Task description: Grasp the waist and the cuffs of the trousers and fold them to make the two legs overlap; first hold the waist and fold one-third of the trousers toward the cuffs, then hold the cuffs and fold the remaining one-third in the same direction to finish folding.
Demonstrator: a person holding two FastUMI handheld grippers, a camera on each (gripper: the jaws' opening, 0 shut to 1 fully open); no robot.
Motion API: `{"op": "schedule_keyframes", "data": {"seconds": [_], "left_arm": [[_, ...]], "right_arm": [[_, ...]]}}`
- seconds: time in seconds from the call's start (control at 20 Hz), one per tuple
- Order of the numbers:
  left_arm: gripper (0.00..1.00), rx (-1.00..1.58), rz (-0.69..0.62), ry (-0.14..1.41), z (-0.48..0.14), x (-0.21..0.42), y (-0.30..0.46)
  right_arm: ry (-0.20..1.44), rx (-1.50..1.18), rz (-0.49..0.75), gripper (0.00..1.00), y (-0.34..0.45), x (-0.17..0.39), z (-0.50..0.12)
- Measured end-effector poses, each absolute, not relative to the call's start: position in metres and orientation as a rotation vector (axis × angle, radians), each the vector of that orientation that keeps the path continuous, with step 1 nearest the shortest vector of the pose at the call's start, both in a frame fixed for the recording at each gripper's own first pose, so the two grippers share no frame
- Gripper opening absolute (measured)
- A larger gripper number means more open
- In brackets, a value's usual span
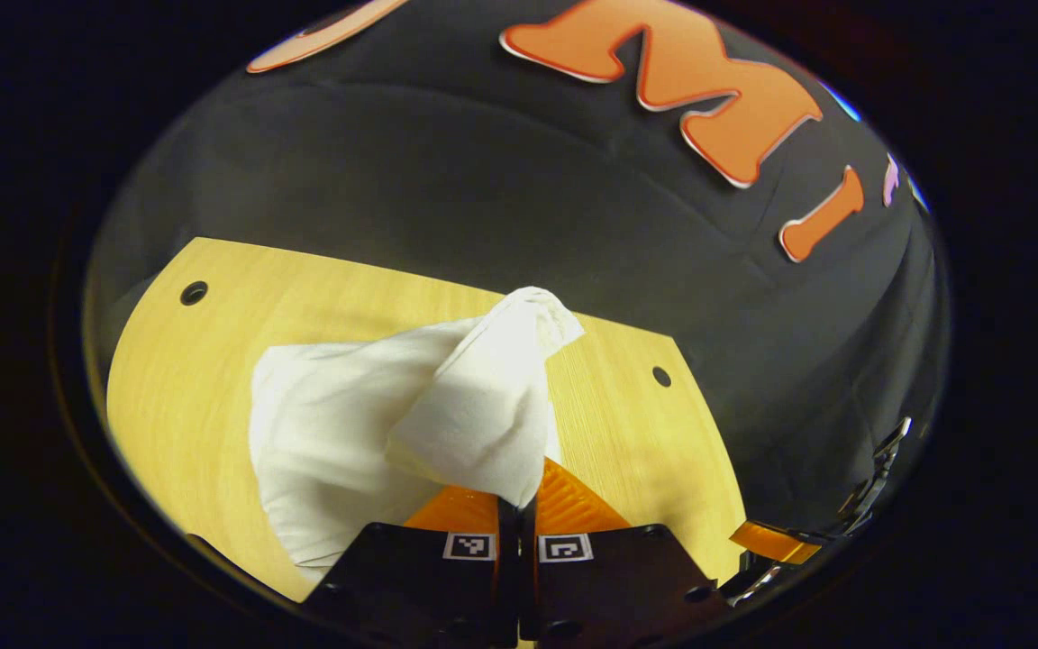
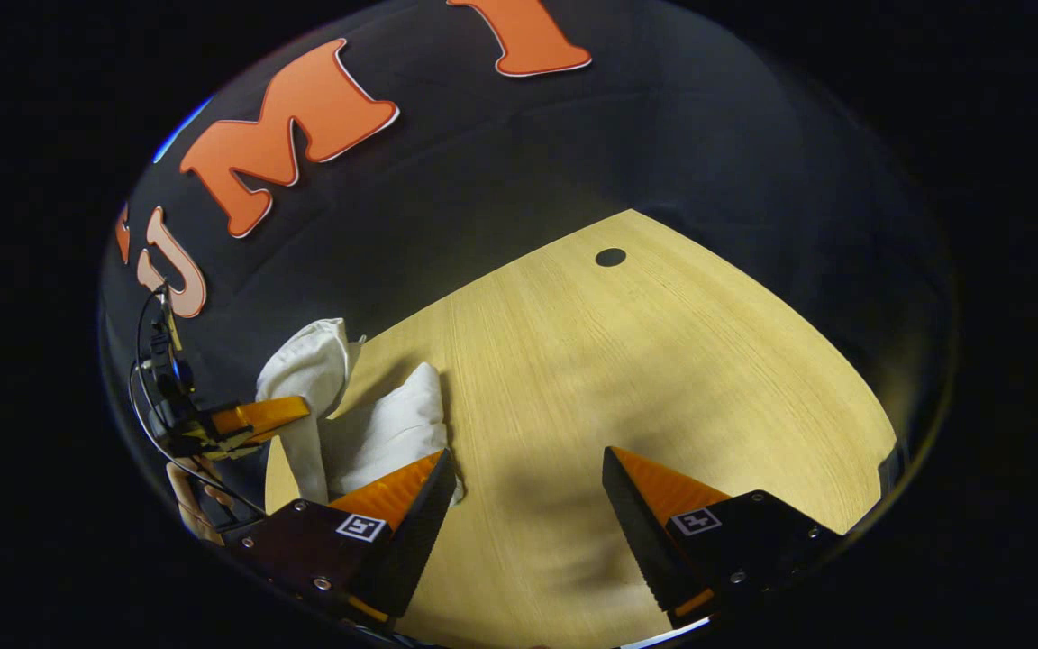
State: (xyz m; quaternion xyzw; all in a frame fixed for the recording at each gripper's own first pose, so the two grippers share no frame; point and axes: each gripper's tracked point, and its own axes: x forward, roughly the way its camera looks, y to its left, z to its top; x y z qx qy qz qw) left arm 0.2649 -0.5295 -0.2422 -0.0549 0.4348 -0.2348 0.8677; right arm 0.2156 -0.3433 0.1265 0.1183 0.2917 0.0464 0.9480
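In the left gripper view the left gripper [image 1: 519, 505] sits at the bottom with its two fingers pressed together on a fold of the white trousers [image 1: 366, 433]; the pinched cloth rises from between the fingers as a crumpled peak, lifted above the rest; the remainder of the trousers lies bunched on the wooden table [image 1: 213, 361], spread to the left of the peak and toward the table's near left part; the table has a small dark hole [image 1: 194, 292] near its far left corner and another [image 1: 661, 376] near its far right corner; beyond the table hangs the black cloth wall [image 1: 483, 180]; at the lower right edge of this view part of the right gripper [image 1: 776, 543] shows, just off the table's right side; in the right gripper view the right gripper [image 2: 528, 482] hangs over bare table [image 2: 663, 361] with its fingers spread wide apart and nothing between them; the trousers [image 2: 384, 433] lie at the table's left edge in this view, touching or just behind the tip of the right gripper's left finger [image 2: 393, 505], though whether that tip actually rests on the cloth I cannot tell; farther left the left gripper [image 2: 289, 410] holds a strip of the trousers that stands up from the pile, with a cable trailing from its body and part of a hand [image 2: 190, 505] below it; one hole [image 2: 610, 257] marks the table's far side.
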Motion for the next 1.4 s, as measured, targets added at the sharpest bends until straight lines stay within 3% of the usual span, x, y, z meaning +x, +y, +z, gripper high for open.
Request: {"op": "schedule_keyframes", "data": {"seconds": [0.4, 0.5, 0.55, 0.75, 1.0, 1.05, 1.4], "left_arm": [[0.04, 0.002, -0.492, 1.007, -0.302, 0.239, -0.575], [0.14, 0.008, -0.498, 1.018, -0.31, 0.233, -0.58], [0.09, -0.002, -0.513, 1.02, -0.314, 0.229, -0.585], [1.0, 0.028, -0.603, 1.01, -0.305, 0.209, -0.604], [0.96, 0.048, -0.647, 0.862, -0.257, 0.195, -0.609], [1.0, 0.041, -0.643, 0.822, -0.242, 0.191, -0.603], [0.99, 0.129, -0.517, 0.439, -0.125, 0.202, -0.531]], "right_arm": [[0.631, 0.27, 0.069, 0.99, -0.37, 0.204, 0.109], [0.631, 0.269, 0.069, 0.99, -0.369, 0.205, 0.108], [0.631, 0.27, 0.074, 0.98, -0.369, 0.205, 0.11], [0.628, 0.25, 0.099, 0.98, -0.359, 0.203, 0.114], [0.598, 0.194, 0.139, 0.98, -0.336, 0.198, 0.13], [0.584, 0.182, 0.151, 0.98, -0.331, 0.198, 0.136], [0.459, 0.101, 0.241, 0.98, -0.281, 0.19, 0.189]]}}
